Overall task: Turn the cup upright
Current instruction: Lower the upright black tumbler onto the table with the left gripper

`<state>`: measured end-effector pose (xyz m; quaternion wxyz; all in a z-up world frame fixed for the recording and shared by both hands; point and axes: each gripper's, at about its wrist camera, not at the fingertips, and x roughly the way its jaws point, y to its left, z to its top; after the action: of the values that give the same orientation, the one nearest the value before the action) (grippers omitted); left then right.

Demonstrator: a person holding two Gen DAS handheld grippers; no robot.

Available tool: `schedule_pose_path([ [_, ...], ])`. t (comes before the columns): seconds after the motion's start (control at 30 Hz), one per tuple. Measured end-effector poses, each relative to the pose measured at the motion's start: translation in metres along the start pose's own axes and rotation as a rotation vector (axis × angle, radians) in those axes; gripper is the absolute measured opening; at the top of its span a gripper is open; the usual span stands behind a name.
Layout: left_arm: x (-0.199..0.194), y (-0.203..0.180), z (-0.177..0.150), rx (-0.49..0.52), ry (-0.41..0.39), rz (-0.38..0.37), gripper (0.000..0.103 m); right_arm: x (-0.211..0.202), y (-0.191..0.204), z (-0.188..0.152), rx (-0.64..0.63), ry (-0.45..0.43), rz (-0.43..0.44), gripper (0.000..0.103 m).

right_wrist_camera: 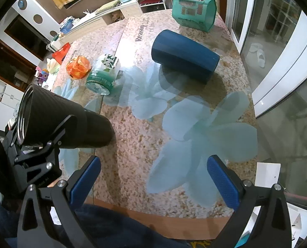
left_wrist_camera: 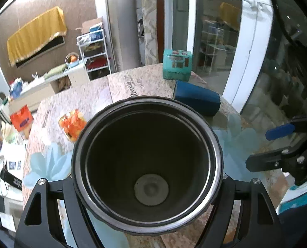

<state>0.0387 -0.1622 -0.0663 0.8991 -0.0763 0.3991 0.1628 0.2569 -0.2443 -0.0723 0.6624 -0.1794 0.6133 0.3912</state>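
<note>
A black textured cup [left_wrist_camera: 147, 163] with a steel-rimmed mouth fills the left wrist view, mouth towards the camera. My left gripper [left_wrist_camera: 147, 186] is shut on it at both sides. In the right wrist view the same black cup [right_wrist_camera: 70, 122] is held tilted above the table's left side, its base pointing right. A blue cup [right_wrist_camera: 184, 55] lies on its side at the far middle of the table; it also shows in the left wrist view [left_wrist_camera: 197, 99]. My right gripper [right_wrist_camera: 153, 177] is open and empty above the table's near edge; it also shows in the left wrist view [left_wrist_camera: 267, 148].
The table [right_wrist_camera: 132, 144] has a speckled cloth with pale blue flowers. A teal box [right_wrist_camera: 193, 10] stands at the far edge. A green-lidded jar [right_wrist_camera: 103, 74] lies on its side beside an orange jar [right_wrist_camera: 78, 67]. A glass door is to the right.
</note>
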Motion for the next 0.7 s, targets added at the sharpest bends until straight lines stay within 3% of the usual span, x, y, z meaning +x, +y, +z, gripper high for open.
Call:
schedule_pose_path([
  [0.43,0.0071,-0.0094,0.0007,0.032,0.033,0.048,0.084,-0.0010,-0.0070,-0.0006,0.017,0.003,0.001,0.103],
  [0.7,0.0039,-0.0099,-0.0011,0.038,0.035,0.037,0.101,-0.0014,-0.0066,-0.0012,0.013,0.003,0.002,0.103],
])
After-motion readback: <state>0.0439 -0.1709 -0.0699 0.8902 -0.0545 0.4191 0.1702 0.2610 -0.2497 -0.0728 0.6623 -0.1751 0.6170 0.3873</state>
